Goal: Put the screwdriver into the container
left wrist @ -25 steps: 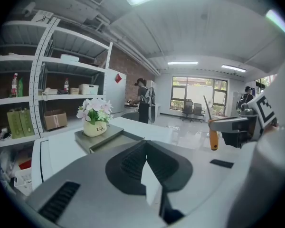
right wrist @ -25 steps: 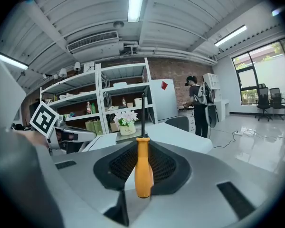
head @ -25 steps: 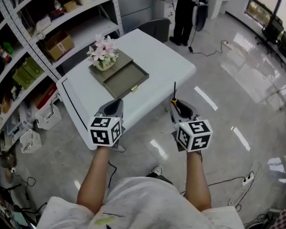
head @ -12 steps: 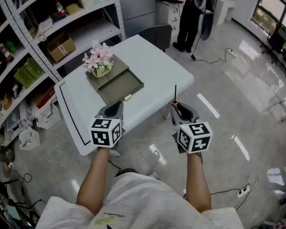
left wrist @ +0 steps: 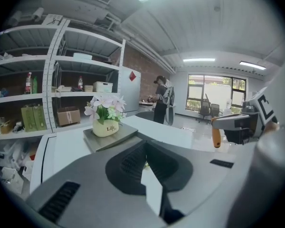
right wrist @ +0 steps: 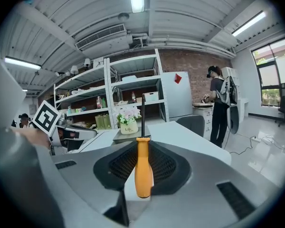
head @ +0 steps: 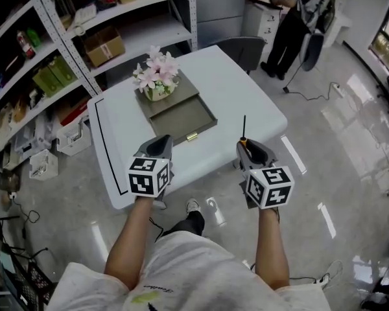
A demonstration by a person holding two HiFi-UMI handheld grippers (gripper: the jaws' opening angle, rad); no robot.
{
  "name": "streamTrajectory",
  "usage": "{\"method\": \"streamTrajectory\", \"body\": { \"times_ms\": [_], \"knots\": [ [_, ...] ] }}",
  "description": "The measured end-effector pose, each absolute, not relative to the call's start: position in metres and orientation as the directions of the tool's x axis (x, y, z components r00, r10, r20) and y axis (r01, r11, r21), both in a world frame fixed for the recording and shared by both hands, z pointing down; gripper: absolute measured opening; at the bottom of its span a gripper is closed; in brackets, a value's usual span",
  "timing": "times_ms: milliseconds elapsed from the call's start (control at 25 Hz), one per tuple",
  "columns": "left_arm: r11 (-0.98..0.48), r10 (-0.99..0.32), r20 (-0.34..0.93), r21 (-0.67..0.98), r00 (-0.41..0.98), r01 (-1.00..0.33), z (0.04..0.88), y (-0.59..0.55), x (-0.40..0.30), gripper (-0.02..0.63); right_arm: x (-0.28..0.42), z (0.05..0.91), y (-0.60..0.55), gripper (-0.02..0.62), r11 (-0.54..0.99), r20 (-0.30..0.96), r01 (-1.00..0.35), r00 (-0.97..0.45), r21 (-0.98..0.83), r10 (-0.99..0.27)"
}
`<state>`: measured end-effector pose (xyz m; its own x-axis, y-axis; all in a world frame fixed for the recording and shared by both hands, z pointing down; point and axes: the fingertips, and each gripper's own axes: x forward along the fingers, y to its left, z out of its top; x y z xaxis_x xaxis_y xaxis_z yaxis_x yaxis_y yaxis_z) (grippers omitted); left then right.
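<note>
White table (head: 246,102) ahead | right gripper (head: 246,149) fingers (right wrist: 167,167) pinch upright screwdriver (right wrist: 143,167) | left gripper (head: 159,146) fingers (left wrist: 128,163) pressed together

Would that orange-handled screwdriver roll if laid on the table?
Probably: the screwdriver has a smooth, round handle. It seems rigid and light, yet might pivot in the right hand-held gripper, which pinches only the handle.

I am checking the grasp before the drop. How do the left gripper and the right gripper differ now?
The right gripper is shut on the orange-handled screwdriver, shaft sticking out forward; the left gripper is shut on nothing. Left and right marker cubes carry different patterns. Both point toward the white table.
</note>
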<state>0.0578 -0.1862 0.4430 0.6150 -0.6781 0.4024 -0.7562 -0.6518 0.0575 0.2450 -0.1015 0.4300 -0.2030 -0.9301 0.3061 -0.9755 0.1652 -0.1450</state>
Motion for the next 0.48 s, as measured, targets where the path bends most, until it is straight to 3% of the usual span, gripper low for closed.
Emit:
{"method": "streamTrajectory", "body": {
  "times_ms": [480],
  "knots": [
    [-0.548, -0.734, 0.420, 0.098, 0.534, -0.831, 0.457, -0.269, 0.025, 0.005, 0.218, 0.436, -0.206, 0.075, 0.295, 0.364, -0.949, -0.316, -0.113, -0.876]
  ]
}}
